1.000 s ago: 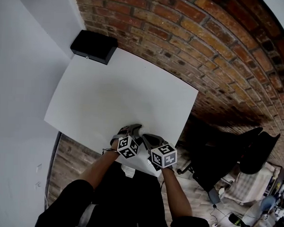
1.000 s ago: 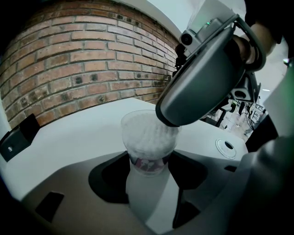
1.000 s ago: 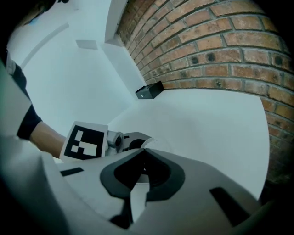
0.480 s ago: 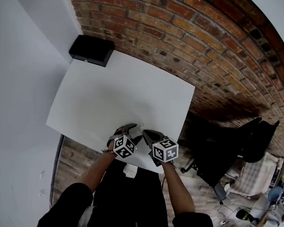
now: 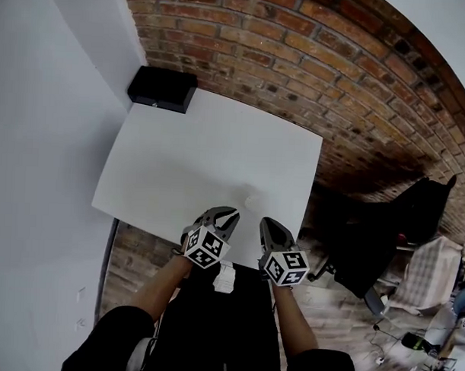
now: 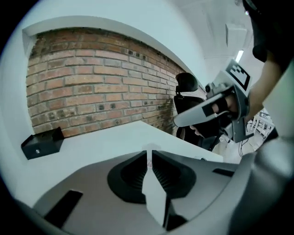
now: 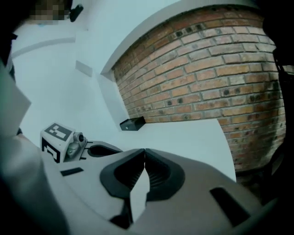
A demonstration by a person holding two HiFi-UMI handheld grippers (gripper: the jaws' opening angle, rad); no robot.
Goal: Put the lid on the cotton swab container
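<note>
A small white round cotton swab container (image 5: 254,201) stands alone near the front edge of the white table (image 5: 196,142); whether its lid sits on it I cannot tell. My left gripper (image 5: 233,214) hovers just left of it and nearer to me. Its jaws have just been closing, now stand all but together, and nothing is between them. In the left gripper view the container (image 6: 148,148) shows faintly beyond my tips (image 6: 148,153). My right gripper (image 5: 265,222) is shut and empty, just right of the container. The right gripper view (image 7: 144,150) shows only bare table ahead.
A black box (image 5: 161,89) sits at the table's far left corner against the brick wall (image 5: 313,62). A dark office chair (image 5: 367,254) stands on the floor to the right of the table. A white wall runs along the left.
Both grippers have lifted and drawn apart from where they met over the table's front edge, uncovering the container. The left jaws went from wide open to nearly together.
</note>
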